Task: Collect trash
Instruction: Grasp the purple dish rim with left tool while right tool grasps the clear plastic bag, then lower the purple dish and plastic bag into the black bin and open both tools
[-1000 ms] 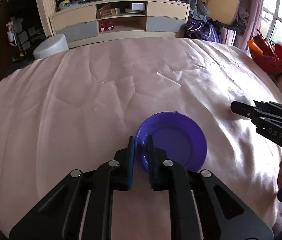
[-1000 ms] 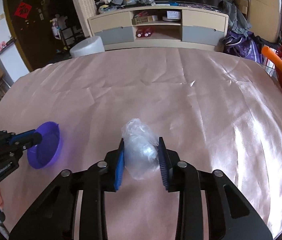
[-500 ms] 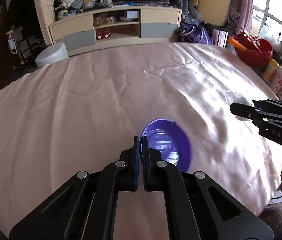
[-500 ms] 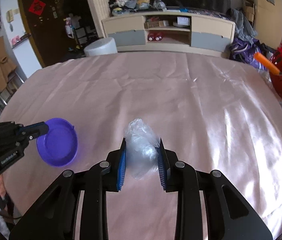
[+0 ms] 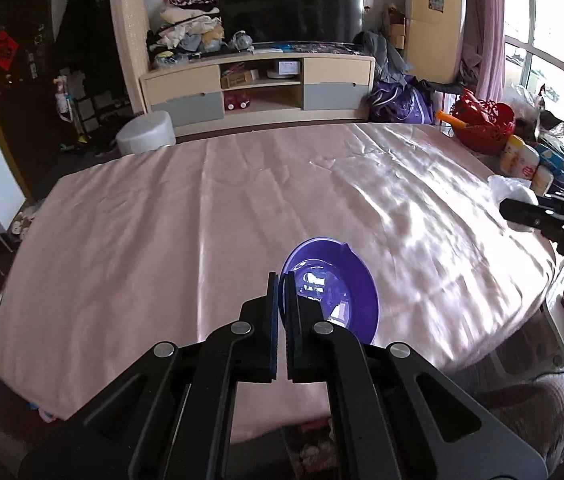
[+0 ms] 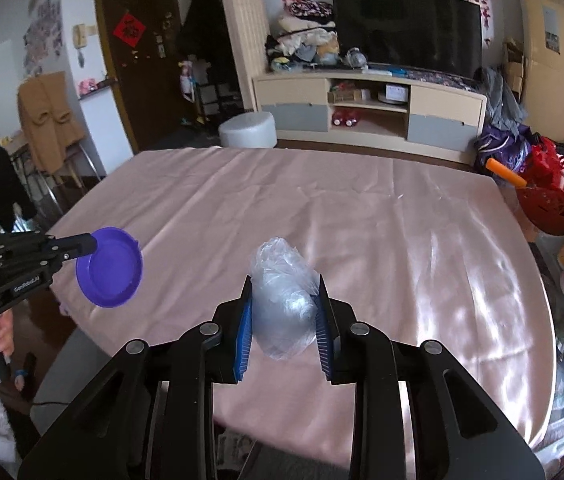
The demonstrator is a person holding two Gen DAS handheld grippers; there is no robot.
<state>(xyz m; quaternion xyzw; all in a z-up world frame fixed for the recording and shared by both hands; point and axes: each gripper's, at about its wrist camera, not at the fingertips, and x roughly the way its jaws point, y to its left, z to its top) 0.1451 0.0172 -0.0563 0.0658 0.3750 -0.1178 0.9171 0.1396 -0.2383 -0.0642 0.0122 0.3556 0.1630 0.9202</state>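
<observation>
Trash is now off the table in both grips, which was not so a second ago: then the purple bowl (image 6: 109, 267) sat on the cloth with the left gripper (image 5: 281, 312) half spread around its rim, and the clear plastic bag (image 6: 284, 300) rested on the cloth between the right gripper's pads. At the left, the left gripper has its jaws pressed nearly together on the bowl's thin rim; the bowl hangs tilted just beyond its fingertips, above the near edge of the table (image 5: 162, 220). It is a shallow round dish of glossy hard plastic with a small pouring lip. To the right, the right gripper (image 6: 284, 320) pinches the bag, partly closed on its bulk; the bag is a crumpled, translucent wad, soft and crinkled, bulging above the ribbed blue pads. Under both lies smooth, shiny, creased pink satin. Both pieces seem collected; carrying them to a bin, not in view, likely remains.
</observation>
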